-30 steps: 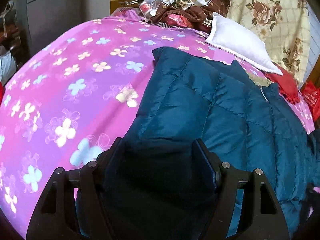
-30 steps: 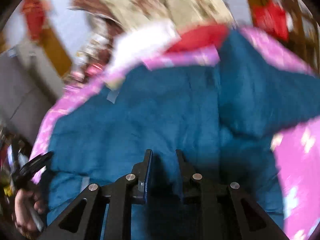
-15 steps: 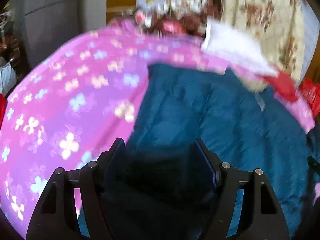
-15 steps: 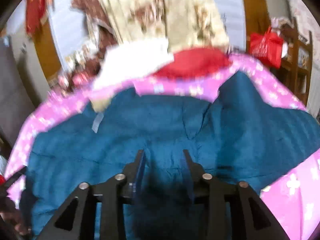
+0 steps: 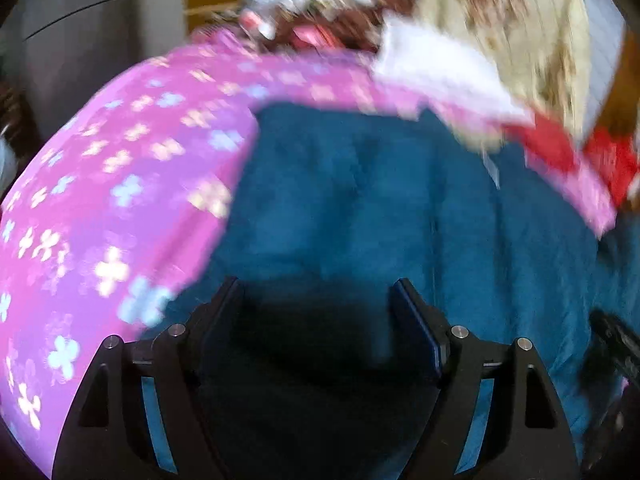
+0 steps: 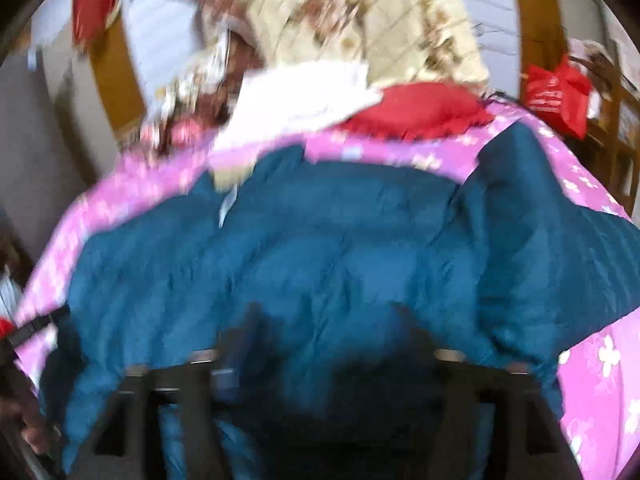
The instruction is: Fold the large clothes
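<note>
Left wrist view shows the teal quilted puffer jacket [image 5: 360, 200] spread flat on the pink flower-printed bedspread [image 5: 120, 200], its far edge reaching towards the white pillow [image 5: 432, 64] at the head of the bed. The left gripper [image 5: 316, 300] hangs over the jacket's near edge, on the side away from the pillow; its fingers stand wide apart and have just been opening a little further. Dark padded cloth lies between them, but I cannot see the pads pressing on it.

From the right wrist, the right gripper [image 6: 332, 332] is badly blurred, also over the near edge, and its jaws have just sprung open and stand well apart, the jacket under them rather than pinched.

I'd judge the jacket light for its bulk, soft, puffy and springy, with a smooth shell likely to slip. It should crush easily yet push back out of a fold. The best hold looks like the hem or a stitched seam, where the padding is thinnest, one gripper at each corner.
</note>
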`<state>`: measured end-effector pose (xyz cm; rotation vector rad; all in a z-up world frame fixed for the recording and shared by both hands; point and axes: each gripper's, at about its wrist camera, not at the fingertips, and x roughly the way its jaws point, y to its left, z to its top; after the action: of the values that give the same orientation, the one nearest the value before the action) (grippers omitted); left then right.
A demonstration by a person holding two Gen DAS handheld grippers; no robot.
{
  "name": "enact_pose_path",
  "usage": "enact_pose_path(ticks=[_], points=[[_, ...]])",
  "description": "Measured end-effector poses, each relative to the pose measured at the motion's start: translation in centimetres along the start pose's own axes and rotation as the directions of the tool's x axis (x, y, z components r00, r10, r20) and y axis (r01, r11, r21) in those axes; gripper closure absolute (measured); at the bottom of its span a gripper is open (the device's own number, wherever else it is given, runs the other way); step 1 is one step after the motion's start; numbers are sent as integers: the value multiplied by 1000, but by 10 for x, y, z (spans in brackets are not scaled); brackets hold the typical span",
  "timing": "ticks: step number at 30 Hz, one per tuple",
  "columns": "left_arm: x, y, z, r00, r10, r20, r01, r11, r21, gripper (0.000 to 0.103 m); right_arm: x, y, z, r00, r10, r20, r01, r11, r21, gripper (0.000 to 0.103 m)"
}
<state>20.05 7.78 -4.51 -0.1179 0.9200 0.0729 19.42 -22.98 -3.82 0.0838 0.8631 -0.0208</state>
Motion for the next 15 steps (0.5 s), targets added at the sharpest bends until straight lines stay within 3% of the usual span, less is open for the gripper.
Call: enact_pose_path(ticks=[1,3,7,9,11,15], points=[[3,-5,-2,1000,27,1,-27,999,22,25,8,1,-2,1000,-1,-23,2,1000,12,25],[-3,-7,-1,999,38,15,-39,999,25,26,-7,-4,0,999,30,28,-31,998,51,26],[-23,-4,-2,998,1,62,-1,1000,-7,26,-67,-23,1,969,21,245,-40,996,75,26],[-30,-7,-5,997,-3,73,4,1000,-5,26,-78,-39,-2,955,-45,294,17,995,98,26],[-33,-7,-8,997,-18,68,19,1000,-12,26,-80,-70,-4,948,-140,285,98,983,158,26],[-37,-10,-11,998,-36,55,36,999,-15,26,-81,-191,-4,919,-326,223,226,897,380,26]])
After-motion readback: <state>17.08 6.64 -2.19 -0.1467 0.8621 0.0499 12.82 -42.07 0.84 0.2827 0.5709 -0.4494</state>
